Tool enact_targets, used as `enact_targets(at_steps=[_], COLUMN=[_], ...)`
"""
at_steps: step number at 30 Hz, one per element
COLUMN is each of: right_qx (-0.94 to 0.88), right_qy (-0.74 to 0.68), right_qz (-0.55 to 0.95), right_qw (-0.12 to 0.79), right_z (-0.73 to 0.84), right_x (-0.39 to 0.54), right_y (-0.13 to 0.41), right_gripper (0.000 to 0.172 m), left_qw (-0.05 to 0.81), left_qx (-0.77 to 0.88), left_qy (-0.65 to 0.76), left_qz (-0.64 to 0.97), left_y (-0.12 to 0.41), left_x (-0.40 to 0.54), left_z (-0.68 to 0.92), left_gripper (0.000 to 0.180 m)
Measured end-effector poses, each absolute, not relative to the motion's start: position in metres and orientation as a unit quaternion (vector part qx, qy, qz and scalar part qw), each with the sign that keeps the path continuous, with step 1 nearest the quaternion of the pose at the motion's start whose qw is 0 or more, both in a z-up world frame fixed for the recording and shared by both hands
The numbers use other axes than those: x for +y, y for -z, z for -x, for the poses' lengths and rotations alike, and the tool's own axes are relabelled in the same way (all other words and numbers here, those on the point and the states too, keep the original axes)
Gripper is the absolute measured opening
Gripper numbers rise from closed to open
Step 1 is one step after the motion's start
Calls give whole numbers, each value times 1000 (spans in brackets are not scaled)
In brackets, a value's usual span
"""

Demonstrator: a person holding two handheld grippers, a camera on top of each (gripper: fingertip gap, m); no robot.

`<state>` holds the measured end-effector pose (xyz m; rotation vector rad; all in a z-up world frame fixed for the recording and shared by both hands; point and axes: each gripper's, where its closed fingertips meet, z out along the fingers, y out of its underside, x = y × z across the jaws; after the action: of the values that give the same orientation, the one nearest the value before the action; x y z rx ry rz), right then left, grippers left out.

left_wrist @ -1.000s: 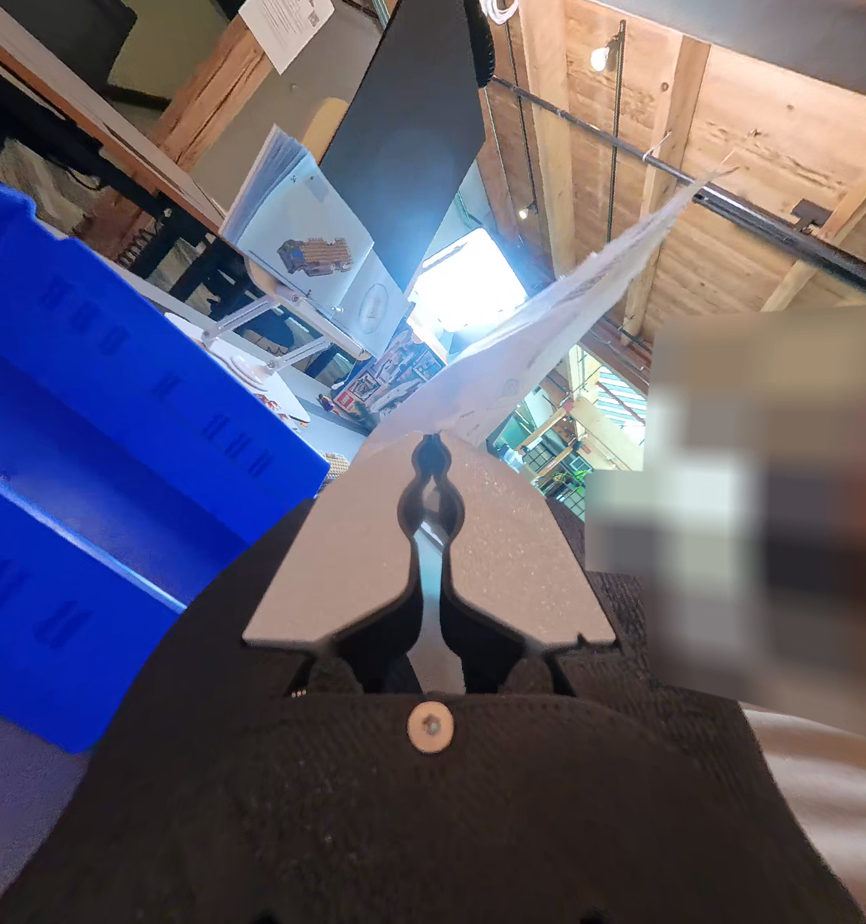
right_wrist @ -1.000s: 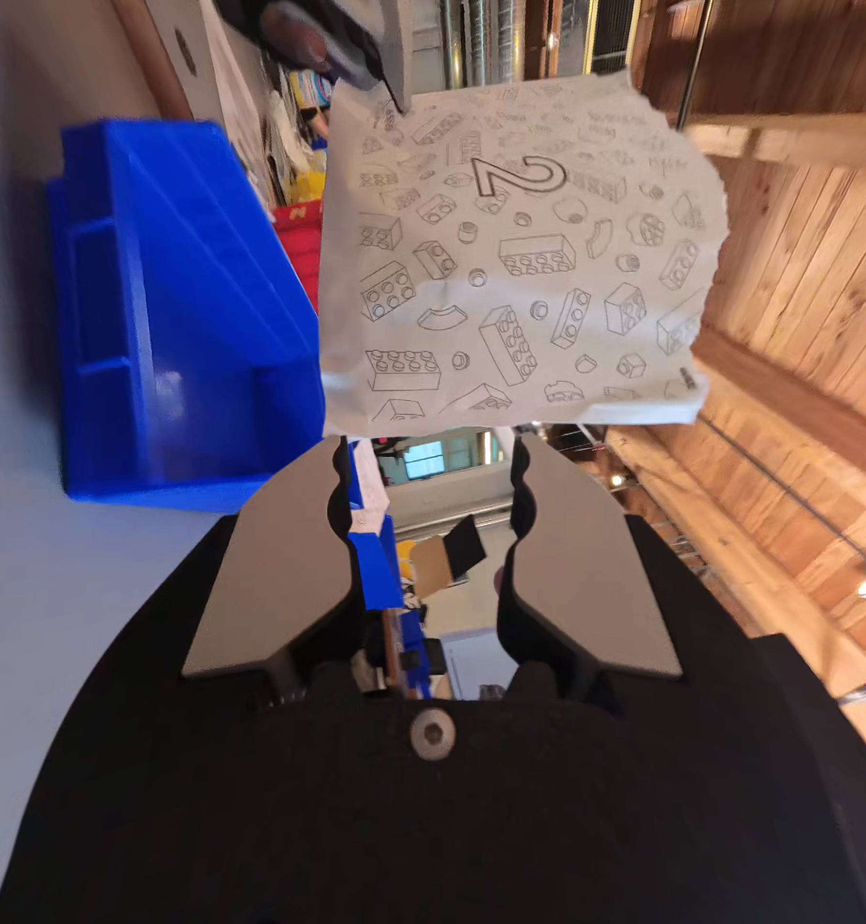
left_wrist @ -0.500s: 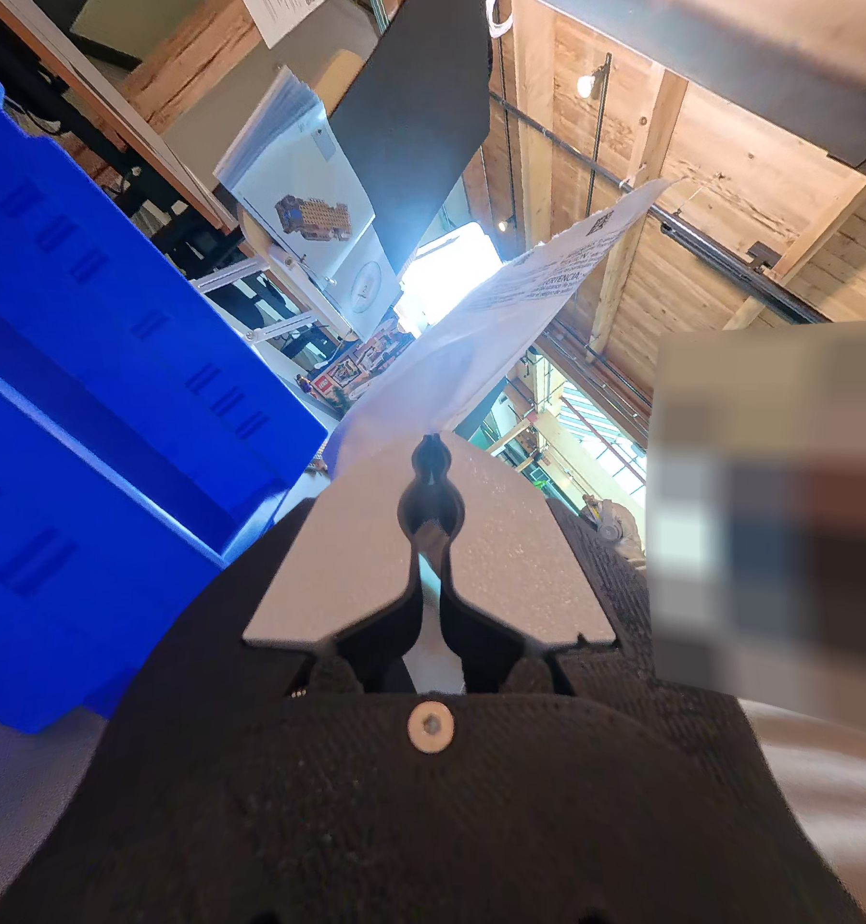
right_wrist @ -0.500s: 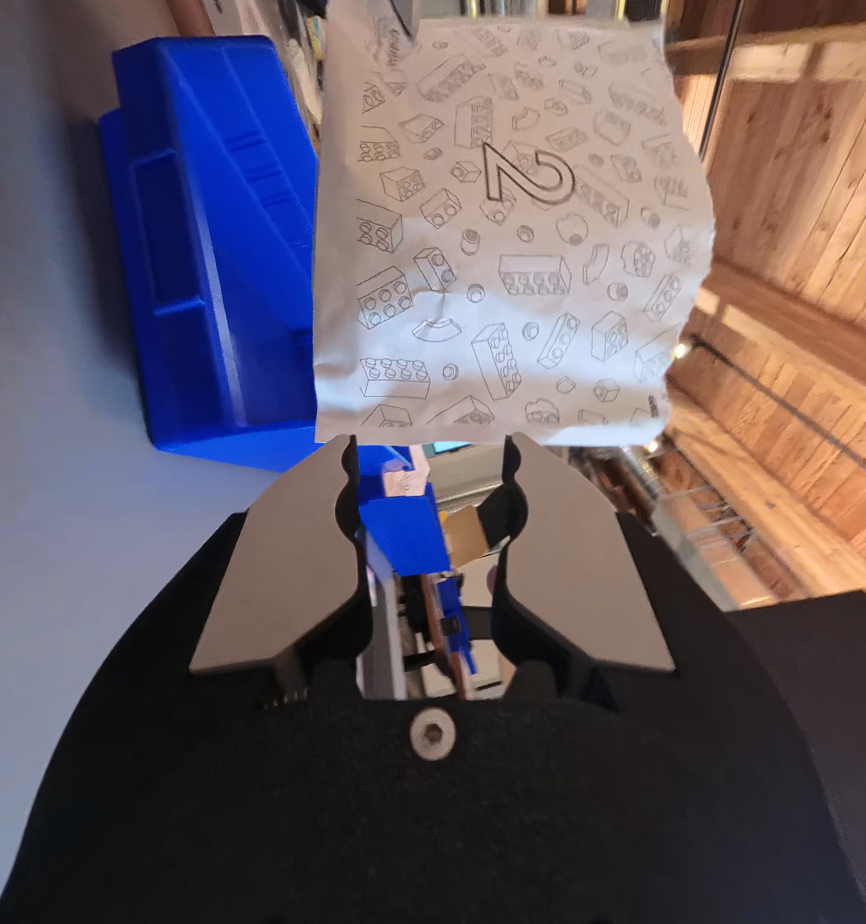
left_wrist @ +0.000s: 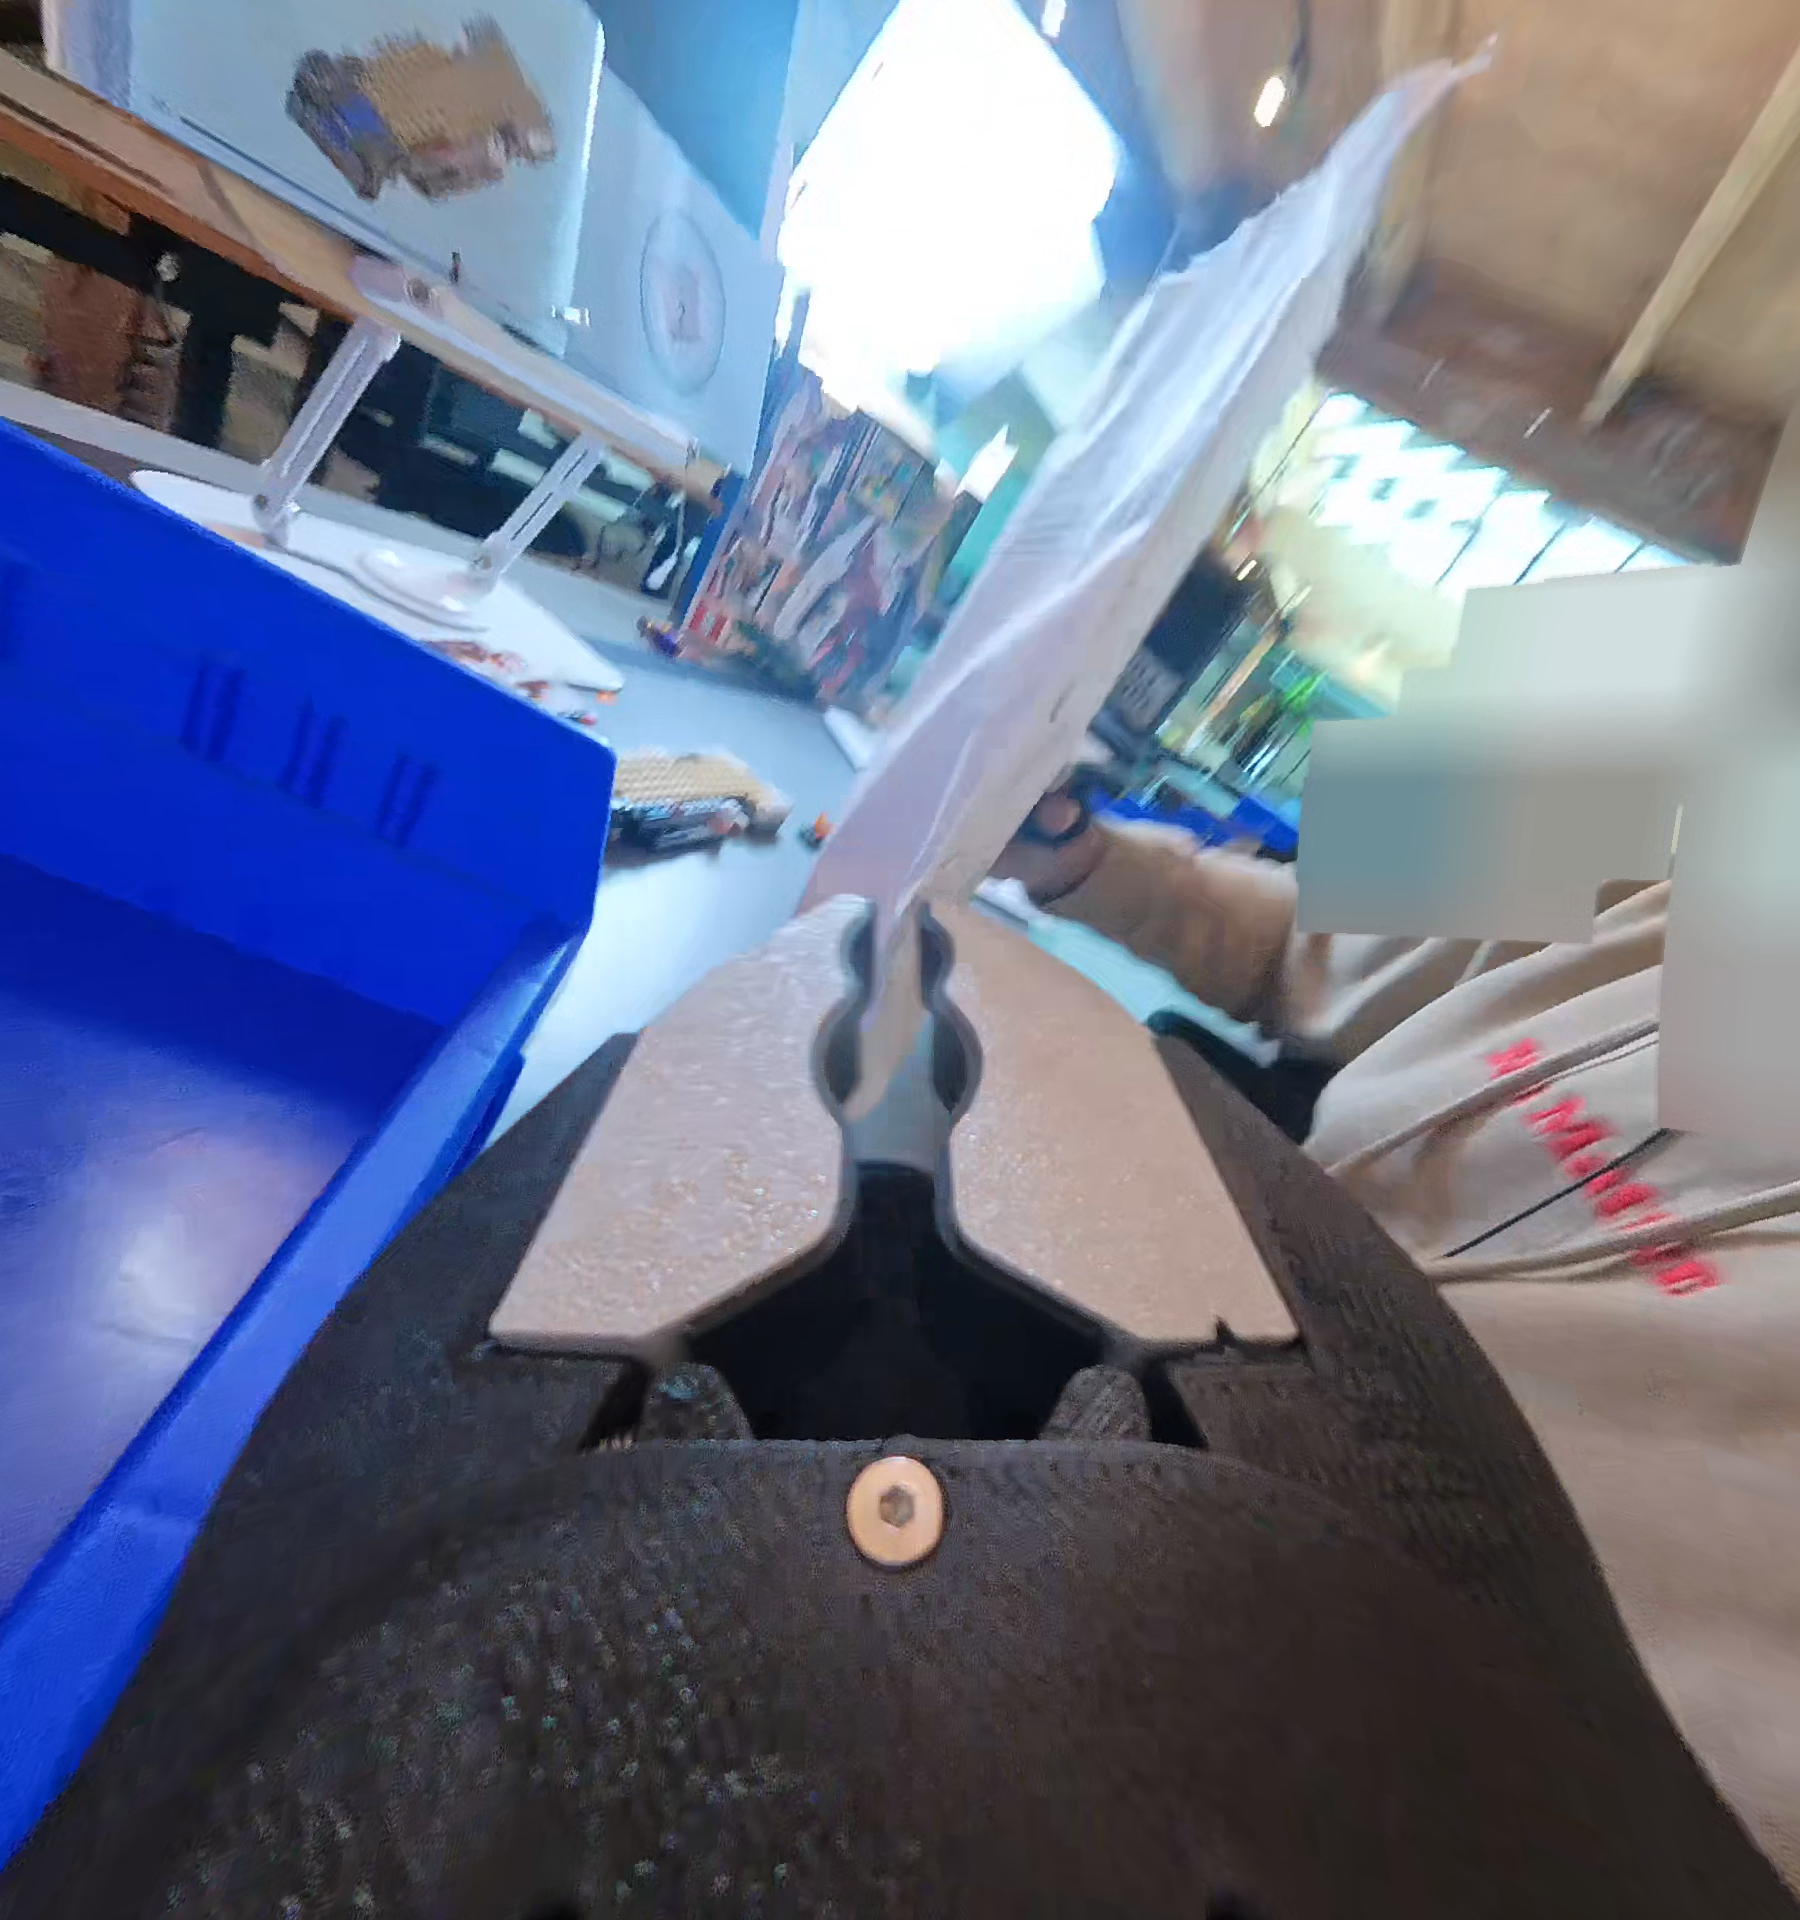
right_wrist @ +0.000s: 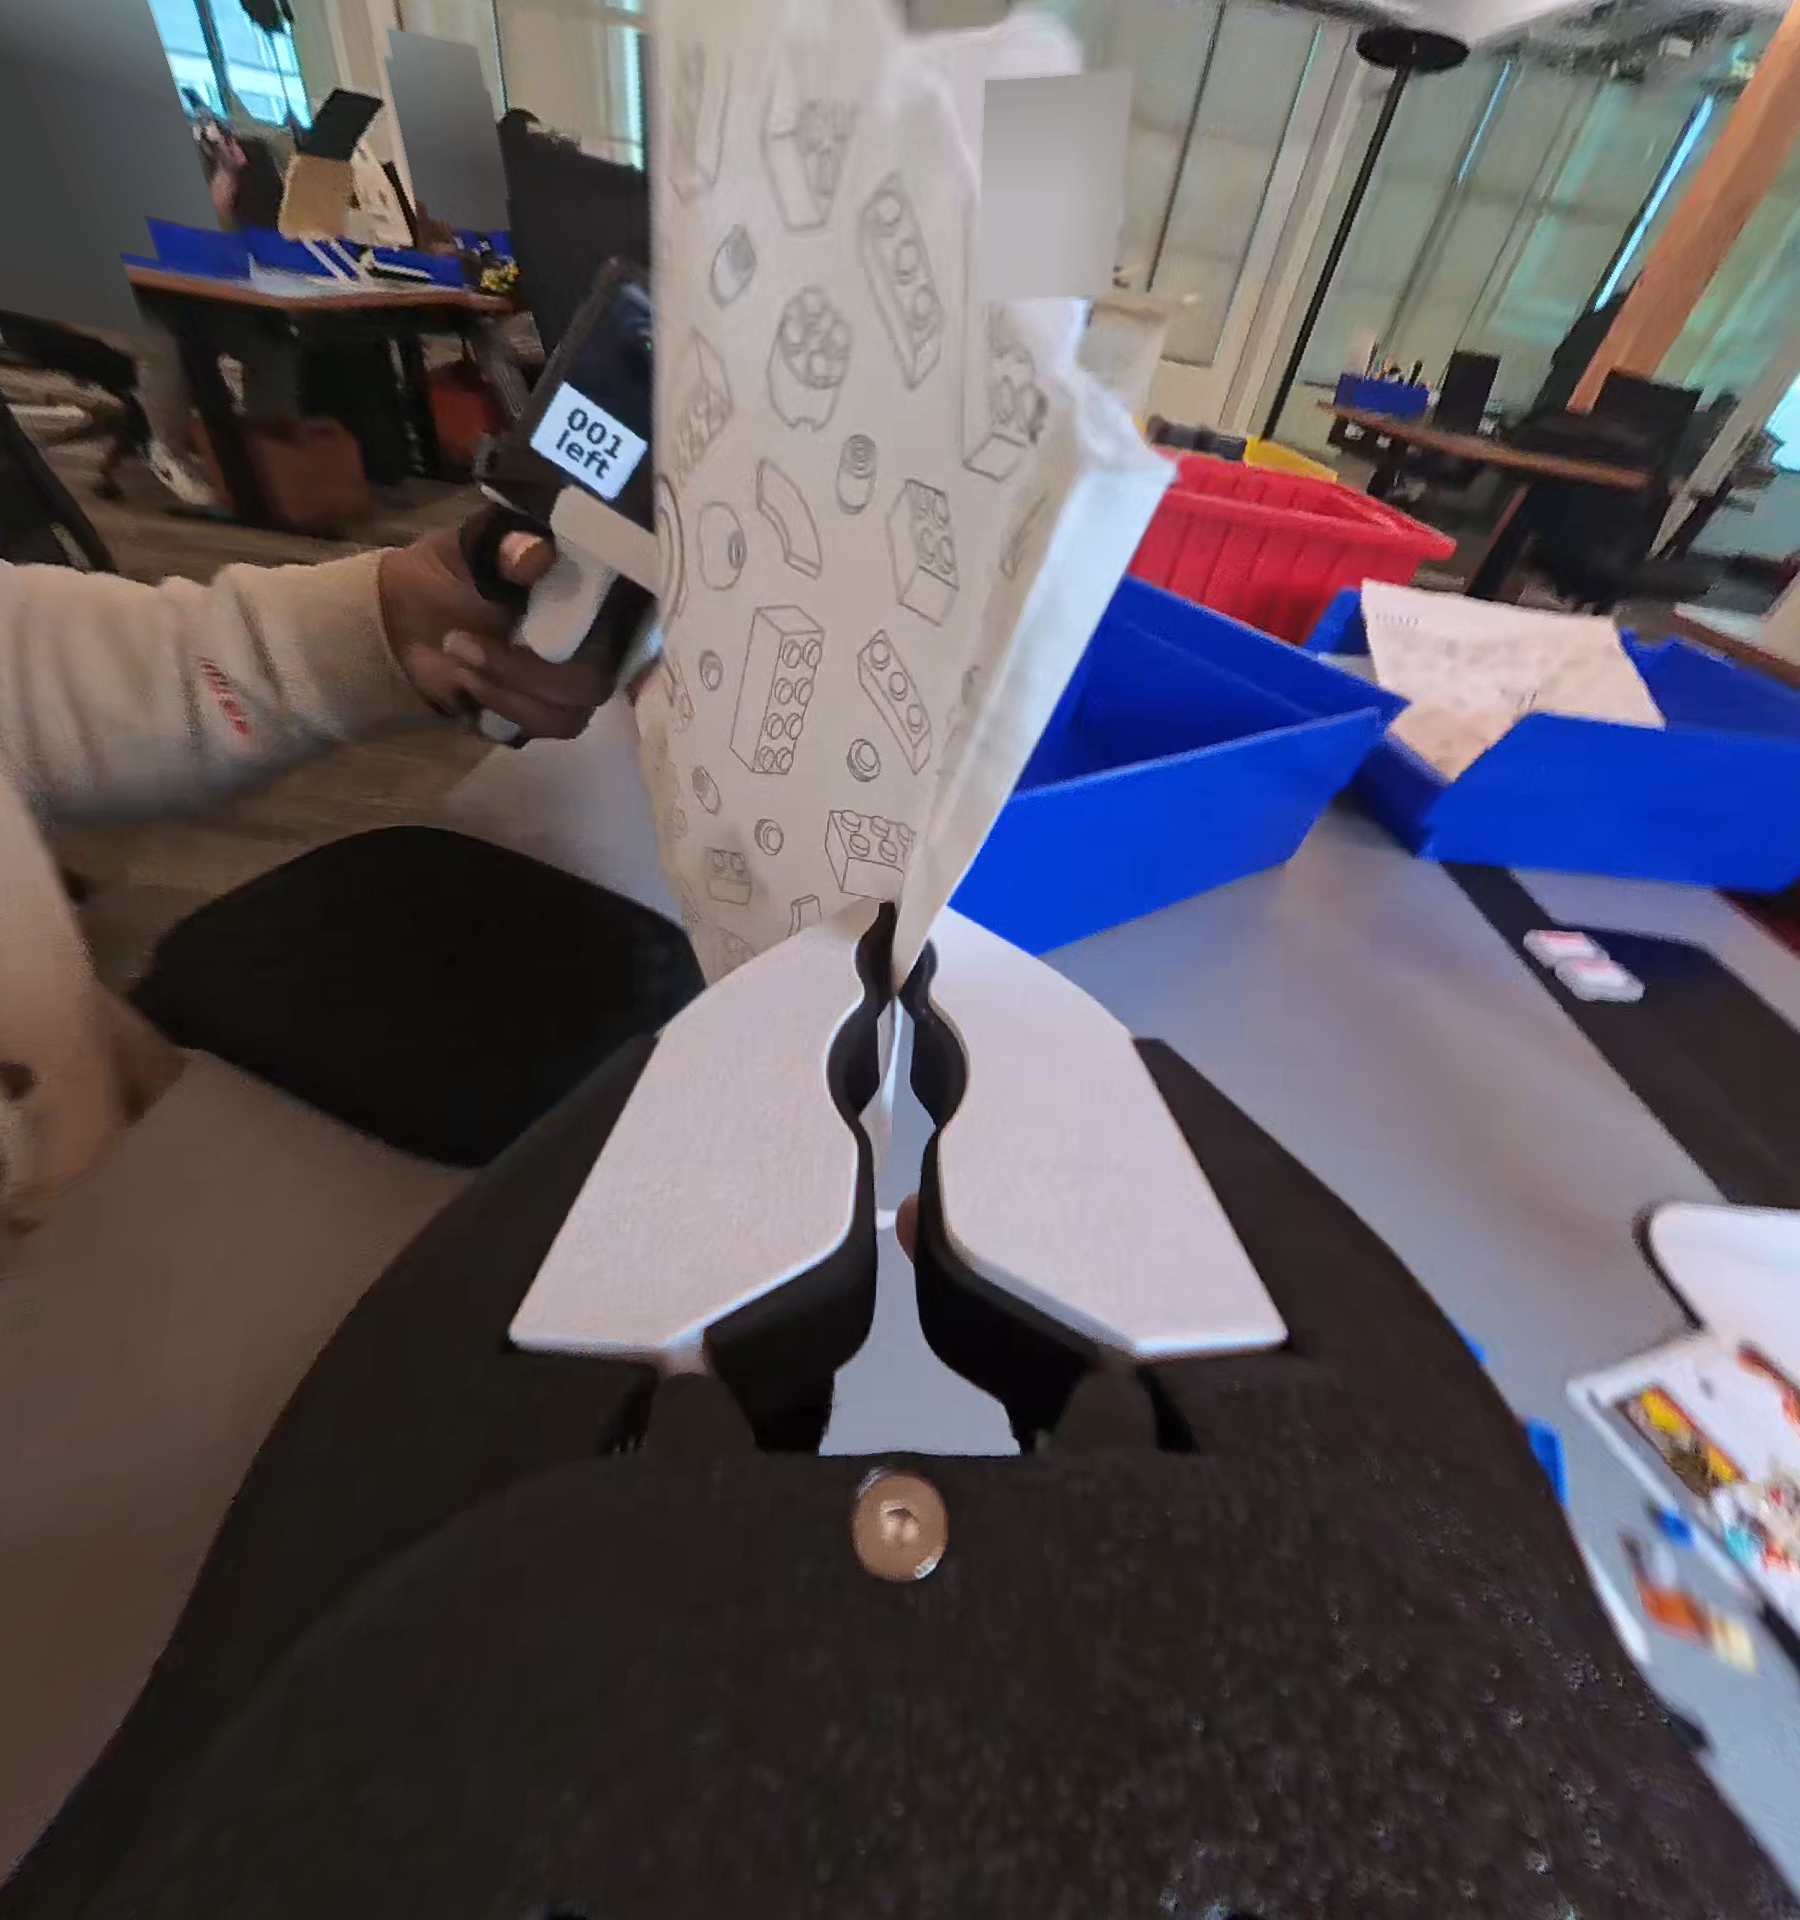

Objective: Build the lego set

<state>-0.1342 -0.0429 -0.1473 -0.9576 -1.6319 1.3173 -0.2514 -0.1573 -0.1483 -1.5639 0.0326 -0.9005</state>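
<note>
Both grippers pinch one white paper bag (right_wrist: 823, 540): the right hand-held gripper (right_wrist: 894, 971) clamps its lower edge, the left hand-held gripper (left_wrist: 891, 961) another edge, beside a blue bin (left_wrist: 200, 831) on the bench (right_wrist: 1343, 1039).

A white paper bag (right_wrist: 823, 499) printed with grey outlined bricks is seen beside blue bins (right_wrist: 1187, 810), a red bin (right_wrist: 1280, 540) and a grey table (right_wrist: 1343, 1039).
</note>
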Motion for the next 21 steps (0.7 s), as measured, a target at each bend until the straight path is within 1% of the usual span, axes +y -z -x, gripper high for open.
enact_targets(at_steps=[1, 2, 3, 5, 7, 8, 11, 12, 13, 14, 15, 16, 18, 21], right_qx=[-647, -650, -657, -661, -648, -643, -636, -633, -633, -632, -632, -632, -629, -621], right_qy=[-518, -504, -486, -450, -444, -438, -416, -412, -405, -399, -395, -391, -382, -380], right_qz=[393, 407, 421, 456, 490, 502, 521, 525, 528, 530, 531, 533, 538, 547], right_qw=[398, 397, 394, 391, 377, 377, 389, 392, 396, 401, 404, 406, 411, 414], right_z=[120, 105, 90, 59, 31, 19, -8, -15, -21, -27, -32, -37, -49, -67], right_x=[-37, -30, -22, -6, 3, 8, 17, 19, 21, 23, 24, 25, 27, 29], right_y=[150, 155, 164, 183, 195, 199, 204, 204, 204, 205, 204, 205, 204, 201], right_gripper=[0, 0, 0, 0, 0, 0, 0, 0, 0, 0, 0, 0, 0, 0], left_qw=[614, 604, 592, 555, 483, 443, 296, 242, 199, 185, 179, 178, 190, 204], left_qx=[29, 48, 66, 105, 142, 160, 204, 224, 248, 270, 297, 320, 330, 389], left_qy=[361, 320, 264, 135, 14, -25, -133, -145, -143, -163, -193, -194, -164, -147], left_qz=[701, 728, 758, 814, 864, 882, 924, 933, 937, 931, 918, 910, 910, 886], left_y=[153, 159, 166, 180, 198, 207, 241, 255, 269, 278, 280, 279, 279, 280], left_x=[-155, -153, -150, -144, -140, -138, -134, -136, -137, -131, -124, -120, -114, -110], left_z=[248, 245, 247, 257, 274, 281, 310, 315, 314, 316, 319, 313, 289, 250], left_gripper=[20, 28, 32, 36, 41, 42, 55, 56, 48, 34, 30, 29, 28, 29])
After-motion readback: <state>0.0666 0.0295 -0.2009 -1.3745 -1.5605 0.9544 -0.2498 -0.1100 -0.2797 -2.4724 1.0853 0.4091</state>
